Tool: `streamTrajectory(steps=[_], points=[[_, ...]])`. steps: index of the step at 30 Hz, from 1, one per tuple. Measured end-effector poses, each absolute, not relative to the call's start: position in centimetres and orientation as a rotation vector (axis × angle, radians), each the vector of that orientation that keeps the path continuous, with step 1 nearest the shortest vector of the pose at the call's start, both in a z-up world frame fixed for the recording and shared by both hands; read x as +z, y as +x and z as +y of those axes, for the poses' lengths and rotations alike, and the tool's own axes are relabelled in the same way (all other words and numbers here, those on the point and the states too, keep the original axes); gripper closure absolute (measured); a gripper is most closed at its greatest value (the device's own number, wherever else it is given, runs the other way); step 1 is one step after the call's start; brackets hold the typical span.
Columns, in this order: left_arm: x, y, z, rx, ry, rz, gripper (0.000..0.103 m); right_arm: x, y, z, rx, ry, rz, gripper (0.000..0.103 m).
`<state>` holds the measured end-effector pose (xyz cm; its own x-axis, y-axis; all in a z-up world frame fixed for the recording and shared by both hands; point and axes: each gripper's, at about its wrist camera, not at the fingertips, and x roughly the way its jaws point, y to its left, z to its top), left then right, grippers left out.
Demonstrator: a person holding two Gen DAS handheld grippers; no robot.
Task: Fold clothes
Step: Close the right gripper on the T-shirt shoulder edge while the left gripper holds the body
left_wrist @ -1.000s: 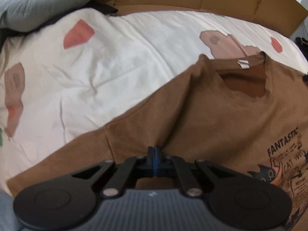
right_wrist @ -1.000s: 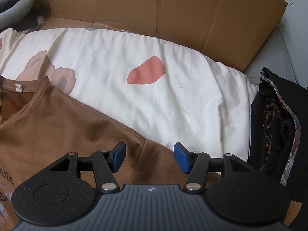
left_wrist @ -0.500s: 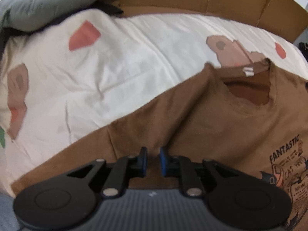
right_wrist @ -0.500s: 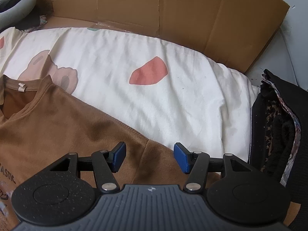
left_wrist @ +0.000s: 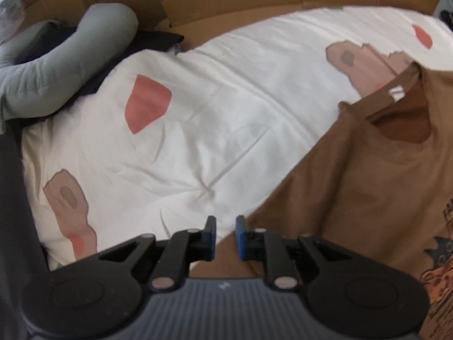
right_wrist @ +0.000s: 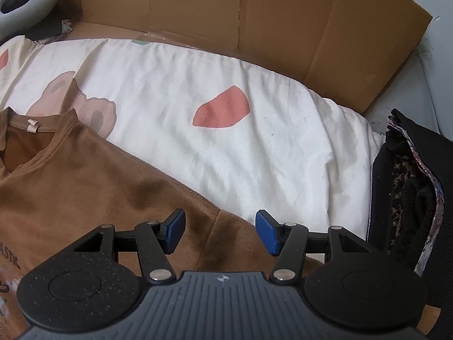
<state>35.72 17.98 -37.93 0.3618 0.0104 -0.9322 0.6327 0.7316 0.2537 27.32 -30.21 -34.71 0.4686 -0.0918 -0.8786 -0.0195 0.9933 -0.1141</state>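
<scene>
Now that the left gripper [left_wrist: 225, 238] has let go of the brown shirt [left_wrist: 354, 198] and drawn back, slightly parted and empty, the shirt lies flat on the bed [left_wrist: 212, 130]; the right gripper [right_wrist: 220, 233] hovers wide over its sleeve, so folding can begin.

A brown T-shirt [left_wrist: 368, 175] lies spread face up on a white printed bedsheet [left_wrist: 215, 130], its round neckline open with a small pale label inside the collar. Part of a cartoon print with dark lettering shows on the chest, and soft wrinkles cross the shoulder and sleeve
</scene>
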Motion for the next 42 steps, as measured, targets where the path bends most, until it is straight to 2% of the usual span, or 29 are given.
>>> streamTrajectory(steps=[13,20,23,30,33,35,38,42], points=[[-41.8,35.4,17.0,-0.516,0.817,1.216,0.085,-35.2,27.5,-30.4,-0.045,-0.121,1.095,0.041],[-42.3,35.2,16.5,-0.535,0.859,1.197,0.075,-35.2,27.6,-30.2,-0.031,-0.148,1.094,0.041],[-42.6,35.3,16.1,-0.549,0.877,1.201,0.075,-35.1,27.7,-30.1,-0.014,-0.184,1.088,0.041],[-42.9,35.2,16.6,-0.546,0.842,1.218,0.084,-34.4,27.7,-30.4,0.056,-0.304,1.071,0.041],[-42.9,34.7,16.7,-0.539,0.844,1.207,0.092,-34.3,27.9,-30.7,0.071,-0.327,1.071,0.043],[-42.8,34.3,16.7,-0.526,0.862,1.188,0.097,-34.3,28.2,-30.6,0.101,-0.341,1.07,0.048],[-42.5,34.2,17.4,-0.49,0.809,1.183,0.098,-34.8,28.7,-30.0,0.146,-0.372,1.082,0.058],[-42.2,33.6,18.0,-0.474,0.79,1.176,0.098,-35.9,29.5,-29.5,0.198,-0.358,1.129,0.061]])
